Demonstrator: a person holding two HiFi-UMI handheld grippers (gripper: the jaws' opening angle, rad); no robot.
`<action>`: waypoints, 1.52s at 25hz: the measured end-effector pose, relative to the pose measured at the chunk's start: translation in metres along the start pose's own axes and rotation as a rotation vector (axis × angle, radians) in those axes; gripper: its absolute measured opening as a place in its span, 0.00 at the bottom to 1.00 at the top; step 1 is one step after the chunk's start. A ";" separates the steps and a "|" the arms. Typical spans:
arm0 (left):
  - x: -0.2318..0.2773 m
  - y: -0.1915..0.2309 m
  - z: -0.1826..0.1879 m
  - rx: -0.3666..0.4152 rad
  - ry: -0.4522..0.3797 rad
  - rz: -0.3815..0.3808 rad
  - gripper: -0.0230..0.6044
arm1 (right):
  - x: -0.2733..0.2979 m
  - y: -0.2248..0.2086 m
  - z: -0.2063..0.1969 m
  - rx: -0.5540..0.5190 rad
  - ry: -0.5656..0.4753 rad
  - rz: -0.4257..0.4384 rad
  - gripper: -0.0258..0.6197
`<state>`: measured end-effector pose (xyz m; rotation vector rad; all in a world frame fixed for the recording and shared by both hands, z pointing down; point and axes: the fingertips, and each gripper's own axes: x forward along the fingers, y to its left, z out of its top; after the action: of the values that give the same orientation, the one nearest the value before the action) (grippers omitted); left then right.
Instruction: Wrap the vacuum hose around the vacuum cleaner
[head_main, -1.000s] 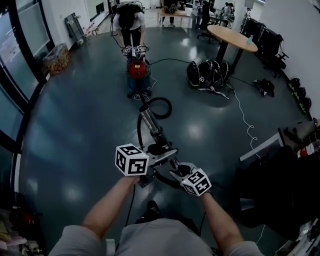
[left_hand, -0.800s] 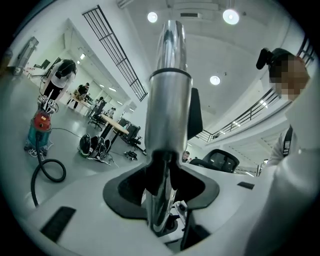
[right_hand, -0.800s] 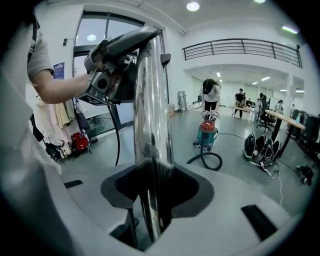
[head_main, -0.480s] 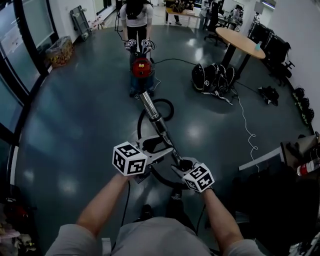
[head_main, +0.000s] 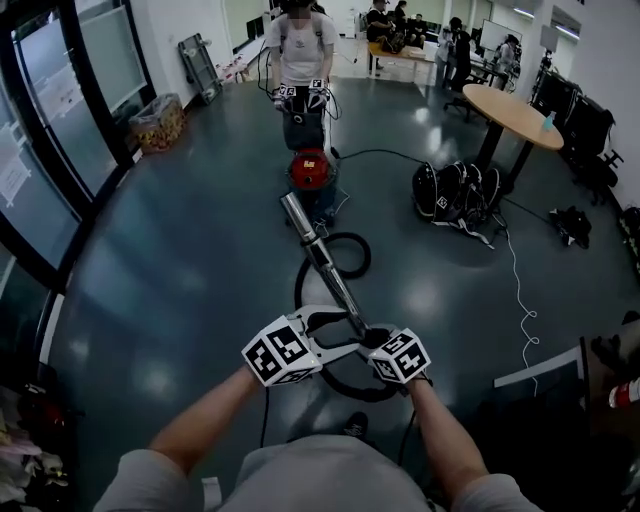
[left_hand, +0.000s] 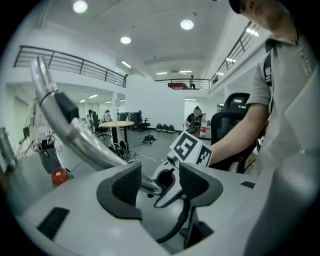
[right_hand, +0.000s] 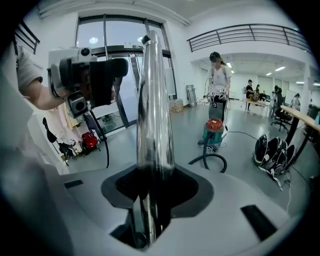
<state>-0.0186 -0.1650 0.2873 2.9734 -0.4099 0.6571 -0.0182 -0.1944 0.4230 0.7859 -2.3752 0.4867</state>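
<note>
Two jaws of left tool (left_hand: 160, 181) just opened around wand (head_main: 322, 255)

GRIPPERS IN HAND: The person wears a grey short-sleeved shirt (head_main: 320, 478), its sleeves (head_main: 140, 482) ending above bare forearms. Each hand carries a pale grey moulded gripper bearing a white cube with black square markers: one cube (head_main: 283, 352) on the left gripper (left_hand: 160, 181), another on the right gripper (right_hand: 152, 187). Dark ribbed pads (left_hand: 126, 184) line the jaws, black slots (right_hand: 255, 216) mark the shells, and a thin black cable (left_hand: 176, 227) loops under the left jaws. The left jaws have just been opening, the end of a metal tube (left_hand: 75, 140) showing between them; the right jaws have just been closing round that tube.
</note>
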 end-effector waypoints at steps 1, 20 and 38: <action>0.006 0.004 0.010 0.063 0.012 0.020 0.42 | 0.000 -0.005 0.003 -0.008 0.006 0.010 0.27; 0.080 0.043 0.019 0.626 0.661 -0.095 0.42 | -0.009 -0.051 0.003 -0.147 0.121 0.153 0.27; 0.061 0.152 -0.062 0.560 0.675 -0.138 0.42 | 0.032 -0.091 0.055 -0.262 0.279 0.010 0.26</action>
<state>-0.0316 -0.3183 0.3709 2.9120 0.0470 1.9216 -0.0042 -0.3045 0.4150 0.5485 -2.1281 0.2609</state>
